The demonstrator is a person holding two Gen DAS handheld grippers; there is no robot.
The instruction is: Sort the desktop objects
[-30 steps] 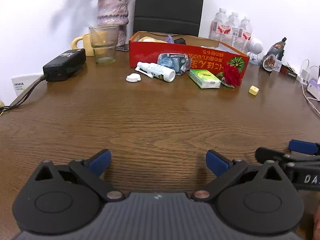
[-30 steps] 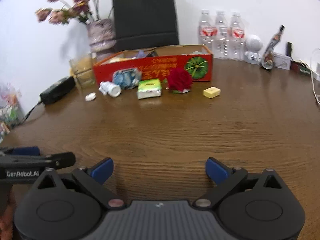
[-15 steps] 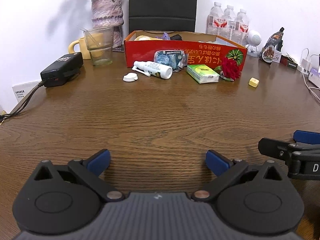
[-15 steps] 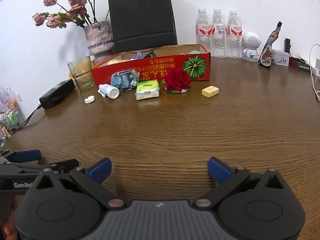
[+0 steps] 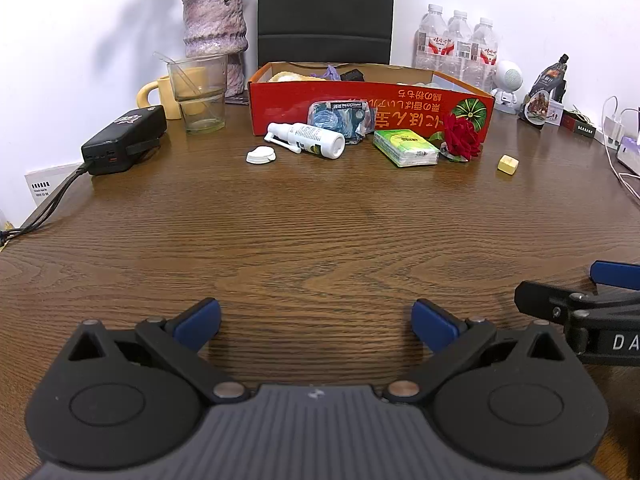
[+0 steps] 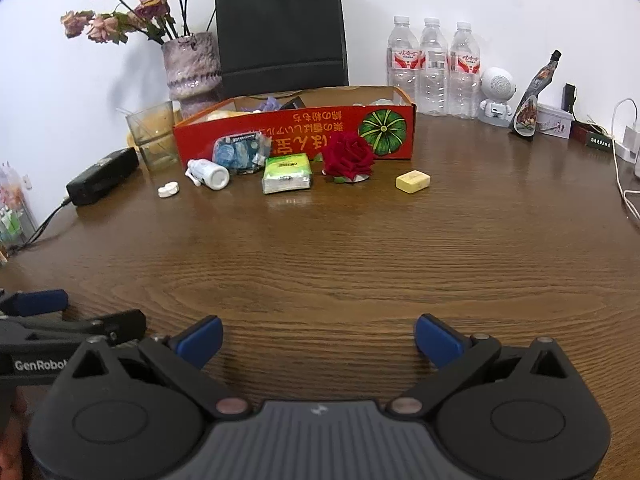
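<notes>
Well short of the red box (image 5: 370, 98), both grippers' fingers (image 5: 196, 322) (image 6: 438, 340) are spread, empty.

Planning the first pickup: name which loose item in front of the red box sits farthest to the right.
The yellow block: it lies alone, right of the red rose, beyond the red box corner.

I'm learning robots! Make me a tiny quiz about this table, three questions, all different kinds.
1. True or false: the red rose lies inside the red box.
2. Which sits farthest right among the loose things in front of the box? A) white cap B) green tissue pack C) yellow block
3. Fill in: the jaws of the left gripper and the right gripper are both ____.

Key: 1 false, it lies on the table in front; 2 C; 3 open.
</notes>
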